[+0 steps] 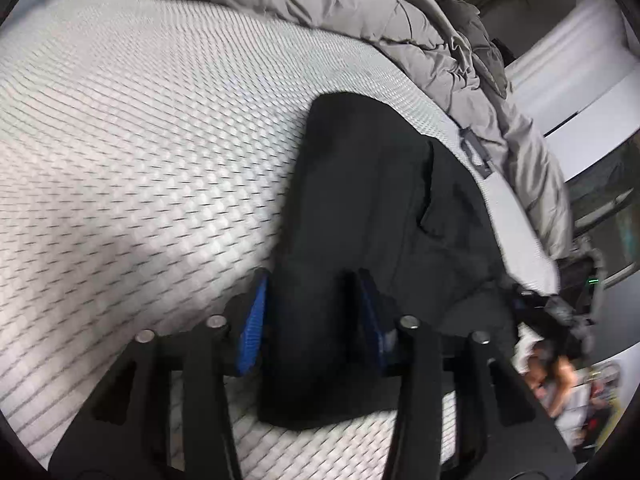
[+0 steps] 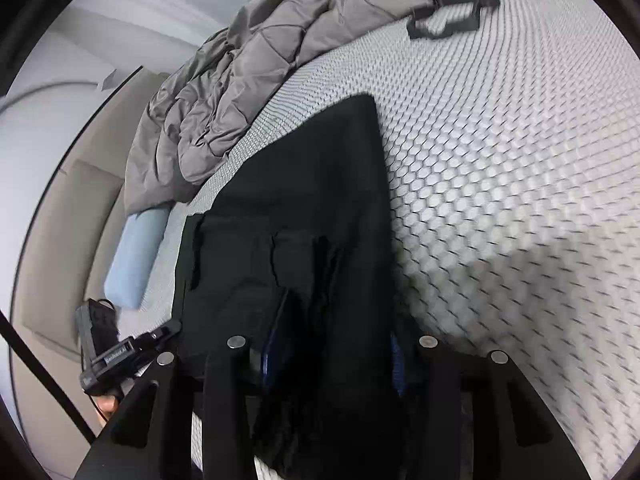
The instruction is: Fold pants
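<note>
Fingers (image 1: 256, 320) of the left gripper (image 1: 310, 320) stand partly apart with a thick bunch of the black pants (image 1: 360, 184) filling the gap; the blue pads sit against the cloth on both sides, so it reads as a clamp on the near end. Beyond the grip the pants stretch away over the quilted mattress (image 1: 140, 140), stopping short of the grey comforter (image 1: 360, 8).

On the right-wrist view, the right gripper (image 2: 332, 356) is likewise partly apart and clamped on dark folds near the pants' near edge, with the comforter beyond their far end. The cloth looks soft, limp and light, likely to sag and slide, so hold edges or corners.
</note>
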{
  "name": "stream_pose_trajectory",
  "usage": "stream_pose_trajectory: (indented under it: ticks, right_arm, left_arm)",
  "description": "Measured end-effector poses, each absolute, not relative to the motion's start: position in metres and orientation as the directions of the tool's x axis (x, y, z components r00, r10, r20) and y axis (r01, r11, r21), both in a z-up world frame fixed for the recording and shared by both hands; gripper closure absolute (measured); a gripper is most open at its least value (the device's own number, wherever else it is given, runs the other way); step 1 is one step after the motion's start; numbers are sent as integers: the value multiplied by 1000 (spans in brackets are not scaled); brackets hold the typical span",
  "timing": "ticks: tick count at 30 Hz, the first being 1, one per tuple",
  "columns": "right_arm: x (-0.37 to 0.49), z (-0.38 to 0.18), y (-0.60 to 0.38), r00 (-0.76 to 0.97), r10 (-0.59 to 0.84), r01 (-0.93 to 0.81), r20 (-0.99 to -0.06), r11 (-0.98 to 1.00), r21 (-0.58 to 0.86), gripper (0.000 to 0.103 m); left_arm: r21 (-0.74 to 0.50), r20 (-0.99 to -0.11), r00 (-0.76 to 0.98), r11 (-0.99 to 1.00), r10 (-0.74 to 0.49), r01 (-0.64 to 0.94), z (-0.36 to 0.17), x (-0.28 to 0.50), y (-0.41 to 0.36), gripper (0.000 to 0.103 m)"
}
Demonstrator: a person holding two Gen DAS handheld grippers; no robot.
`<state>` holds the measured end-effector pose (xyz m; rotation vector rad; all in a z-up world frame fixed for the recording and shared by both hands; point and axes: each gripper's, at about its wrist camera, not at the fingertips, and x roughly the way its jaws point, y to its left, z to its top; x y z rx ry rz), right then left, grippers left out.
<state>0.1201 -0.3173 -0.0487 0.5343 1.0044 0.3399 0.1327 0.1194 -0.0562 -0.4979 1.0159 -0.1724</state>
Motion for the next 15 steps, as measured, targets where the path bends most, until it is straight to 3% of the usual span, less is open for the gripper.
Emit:
stream_pose_trajectory:
  ticks: [3, 8, 12, 14, 15]
  right_arm:
    - [88, -28, -322, 566, 466, -82, -680, 852, 516, 58]
    - [45, -14, -319, 570, 581, -204, -581, 785, 585, 58]
    - [56, -35, -284, 469, 602, -246, -647, 792, 559, 58]
    - [60, -47, -273, 452, 548, -243, -704, 835, 494, 68]
    - [61, -49, -271, 457, 512, -246, -727, 859, 450, 71]
  left_arm:
    - [-384, -759, 589, 921, -277, -63, -43, 101, 122, 51]
    - [-379, -689, 669, 926, -279, -4, -26, 62, 135, 50]
    - [-309, -746, 613, 951, -259, 25, -39, 71, 112, 49]
    - [-272, -770, 594, 962, -235, 29, -47, 75, 106, 43]
    - [-260, -773, 592, 965, -227, 30, -50, 76, 105, 35]
